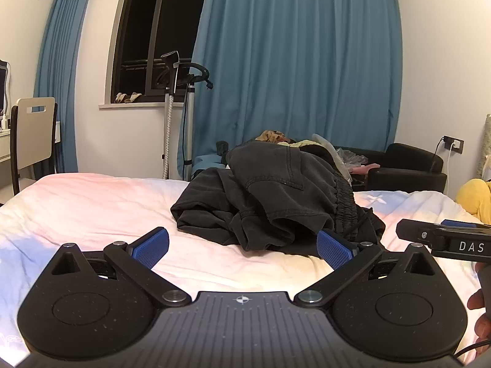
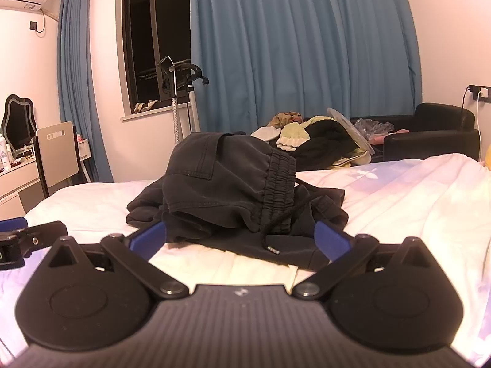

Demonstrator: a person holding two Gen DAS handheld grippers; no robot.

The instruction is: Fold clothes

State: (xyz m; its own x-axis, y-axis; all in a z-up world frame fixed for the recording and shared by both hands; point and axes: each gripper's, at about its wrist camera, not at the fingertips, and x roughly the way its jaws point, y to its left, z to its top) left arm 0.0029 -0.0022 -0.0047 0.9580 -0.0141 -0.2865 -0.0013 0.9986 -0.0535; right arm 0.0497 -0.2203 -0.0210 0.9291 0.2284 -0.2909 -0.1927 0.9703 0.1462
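The left hand-held gripper (image 1: pixel 244 247) and right hand-held gripper (image 2: pixel 241 239), both wide open and empty, hover just before the crumpled black trousers (image 2: pixel 233 184) heaped on the bed (image 2: pixel 414 202), so folding looks unstarted and the next move calls for gripping the waistband (image 2: pixel 279 181) to spread them flat.

**Black pants, crumpled on bed**

Black drawstring pants (image 1: pixel 276 196) (image 2: pixel 233 190) lie unfolded in a bunched heap on the white bed sheet (image 1: pixel 92 208) (image 2: pixel 414 202). Elastic gathered waistband (image 2: pixel 277 190) stands up on the heap's right side, seamed pocket panel facing the cameras. 1 black drawstring (image 2: pixel 270 236) trails down, its metal tip resting on flat fabric at the front edge.
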